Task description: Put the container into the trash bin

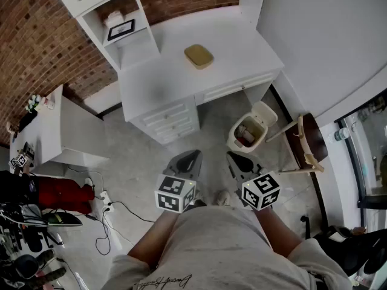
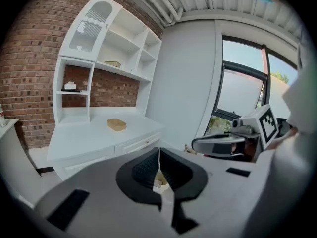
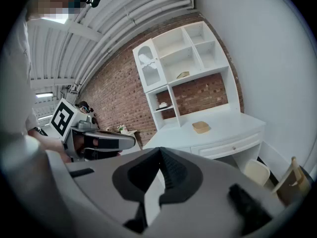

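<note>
The person's left forearm (image 1: 158,234) reaches forward from the lower edge of the head view, holding the left claw (image 1: 186,160) low over the floor (image 1: 139,162), tips aimed at the bench (image 1: 181,71). Its jaws are pressed together at the tips and grip nothing. The right forearm (image 1: 275,225) lies alongside it, and the right claw (image 1: 237,161) sits level with the left one and near it. Its jaws also meet at the tips and are empty.

The tan container (image 1: 198,56) rests on the bench top, towards the back edge and nearer the right corner, well apart from both claws. The trash bin (image 1: 237,142) stands on the floor just off the bench's front right corner, lid tipped open, ahead and to the right of the right claw.

Each claw carries a cube with black-and-white square markers (image 1: 175,193). A line of cursive script (image 1: 163,281) crosses the person's shirt, too small to read. A dark frame (image 1: 121,29) stands on the shelf at the bench's left; its content is illegible.
</note>
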A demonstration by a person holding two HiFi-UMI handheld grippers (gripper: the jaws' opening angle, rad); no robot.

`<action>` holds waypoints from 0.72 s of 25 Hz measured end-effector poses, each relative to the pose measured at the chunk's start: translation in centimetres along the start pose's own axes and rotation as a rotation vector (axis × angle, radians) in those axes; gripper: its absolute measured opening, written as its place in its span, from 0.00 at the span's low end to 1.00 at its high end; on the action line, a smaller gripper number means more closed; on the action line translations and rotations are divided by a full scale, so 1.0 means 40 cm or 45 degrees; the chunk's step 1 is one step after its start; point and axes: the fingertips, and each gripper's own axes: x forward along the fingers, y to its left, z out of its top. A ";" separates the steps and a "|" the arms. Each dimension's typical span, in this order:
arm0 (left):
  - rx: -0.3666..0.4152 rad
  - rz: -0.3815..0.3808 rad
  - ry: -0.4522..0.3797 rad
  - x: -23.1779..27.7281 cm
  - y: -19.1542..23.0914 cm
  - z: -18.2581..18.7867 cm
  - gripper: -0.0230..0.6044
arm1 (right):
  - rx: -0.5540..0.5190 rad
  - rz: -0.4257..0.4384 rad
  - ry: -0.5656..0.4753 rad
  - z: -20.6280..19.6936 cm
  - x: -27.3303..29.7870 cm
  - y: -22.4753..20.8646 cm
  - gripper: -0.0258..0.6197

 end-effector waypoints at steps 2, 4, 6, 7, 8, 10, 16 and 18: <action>0.000 0.008 0.001 0.001 0.008 0.002 0.07 | -0.005 0.010 0.011 0.001 0.005 -0.001 0.08; 0.000 0.012 0.005 0.001 0.017 0.003 0.07 | -0.012 0.016 0.021 0.005 0.014 -0.002 0.08; 0.005 0.011 0.012 0.003 0.026 0.002 0.07 | -0.015 0.011 0.028 0.010 0.026 -0.006 0.08; 0.011 0.009 0.017 0.005 0.030 0.002 0.07 | -0.013 0.008 0.032 0.013 0.031 -0.008 0.08; 0.015 0.005 0.020 0.006 0.034 0.003 0.07 | -0.011 0.005 0.036 0.014 0.036 -0.008 0.08; 0.020 -0.002 0.023 0.005 0.043 0.003 0.07 | -0.009 0.002 0.044 0.012 0.045 -0.006 0.08; 0.028 -0.010 0.024 0.000 0.079 -0.004 0.07 | 0.036 -0.053 0.030 0.010 0.063 -0.012 0.08; 0.028 -0.020 0.017 -0.006 0.090 -0.005 0.07 | 0.048 -0.081 0.008 0.018 0.067 -0.013 0.09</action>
